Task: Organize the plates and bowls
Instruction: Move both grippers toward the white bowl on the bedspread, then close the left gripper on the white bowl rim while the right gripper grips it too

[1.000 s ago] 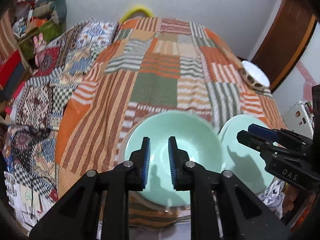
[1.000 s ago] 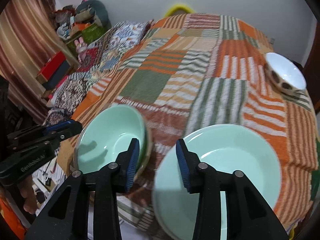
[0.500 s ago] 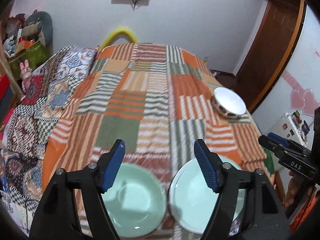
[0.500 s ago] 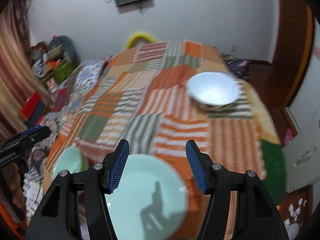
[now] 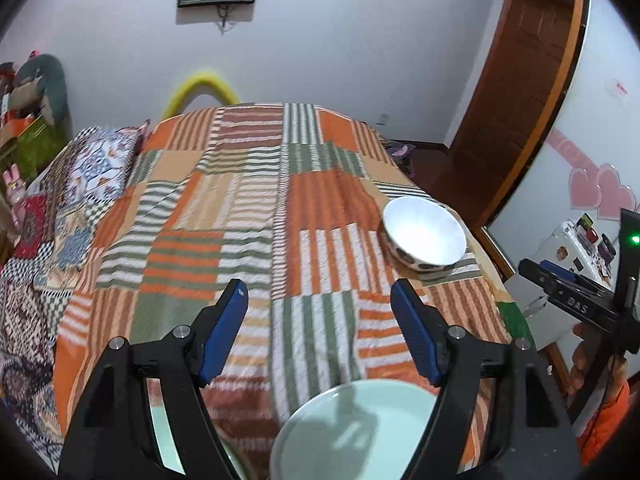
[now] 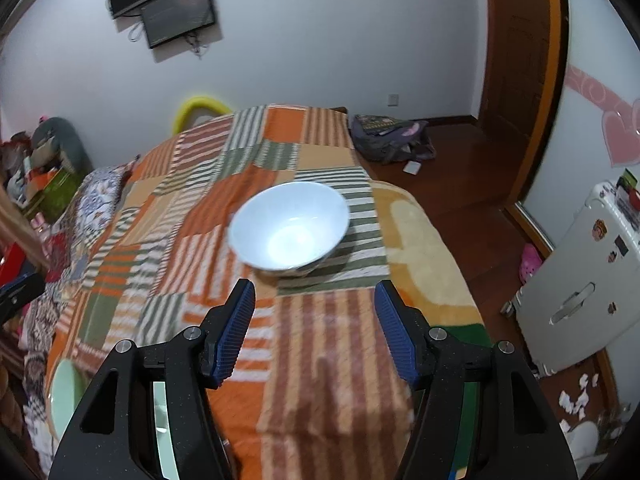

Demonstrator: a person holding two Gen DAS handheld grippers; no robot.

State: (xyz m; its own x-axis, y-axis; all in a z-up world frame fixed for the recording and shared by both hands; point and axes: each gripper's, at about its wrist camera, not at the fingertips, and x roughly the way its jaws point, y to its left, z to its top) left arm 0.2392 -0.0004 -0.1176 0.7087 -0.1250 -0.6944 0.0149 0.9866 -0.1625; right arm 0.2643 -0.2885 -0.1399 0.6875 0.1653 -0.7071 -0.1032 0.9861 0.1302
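Observation:
A white bowl with dark spots [image 5: 423, 233] stands on the patchwork bedspread near the bed's right edge; it also shows in the right wrist view [image 6: 289, 229]. A mint green plate [image 5: 356, 428] lies at the near edge, under my left gripper [image 5: 318, 334], which is open and empty above the bed. A mint green bowl [image 6: 64, 396] shows at the lower left of the right wrist view. My right gripper [image 6: 314, 330] is open and empty, a short way in front of the white bowl. It also shows in the left wrist view [image 5: 572, 300] at the far right.
The bed [image 6: 320, 344] is covered by a striped orange, green and brown bedspread. A small white fridge [image 6: 580, 292] stands right of the bed. A bag [image 6: 390, 138] lies on the wooden floor by the door. Boxes and toys [image 5: 28, 120] are piled at the left.
Both grippers opened wide and rose away from the mint dishes. The right gripper swung right, and the white bowl now sits just ahead of its fingers.

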